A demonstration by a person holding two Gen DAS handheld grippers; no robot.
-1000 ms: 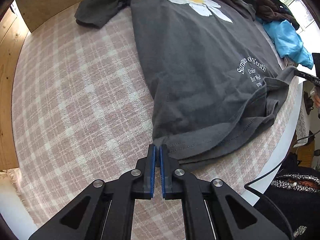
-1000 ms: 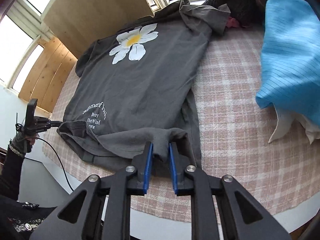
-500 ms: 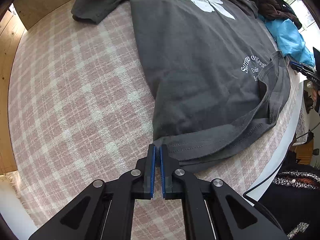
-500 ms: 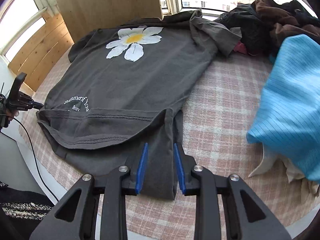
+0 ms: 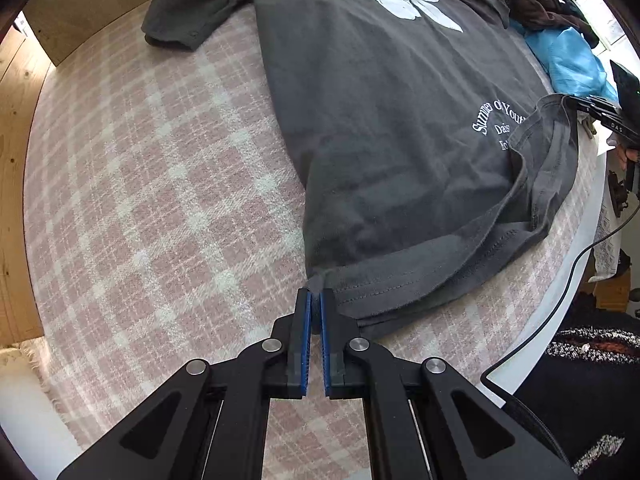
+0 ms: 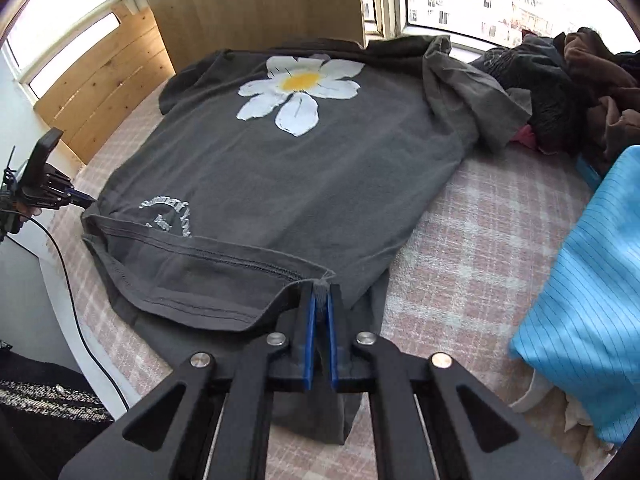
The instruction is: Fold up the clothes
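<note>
Since a second ago the bottom hem of the dark grey cotton T-shirt with the white daisy print has been lifted on the right and carried up over the lettering, so a band of inside-out hem now lies turned back across the lower front, and the right claw has closed from a loose straddle onto that hem corner. It now pinches the seam bunch tightly between its blue pads. The left claw, blue pads pressed together on the opposite hem corner, has barely shifted.

The shirt lies print-up, spread across the pink-and-white checked cloth covering the worktop, collar toward the window, one sleeve flat on the left, the other rumpled against a heap of dark and brown clothes. A bright blue striped garment lies just beside the shirt on the right.

To fold well, I would judge both corners should rise together and travel evenly toward the daisy, keeping the hem taut between them so the turned band does not sag or twist. Set the edge down parallel to the shoulders and clear of the blue garment.
</note>
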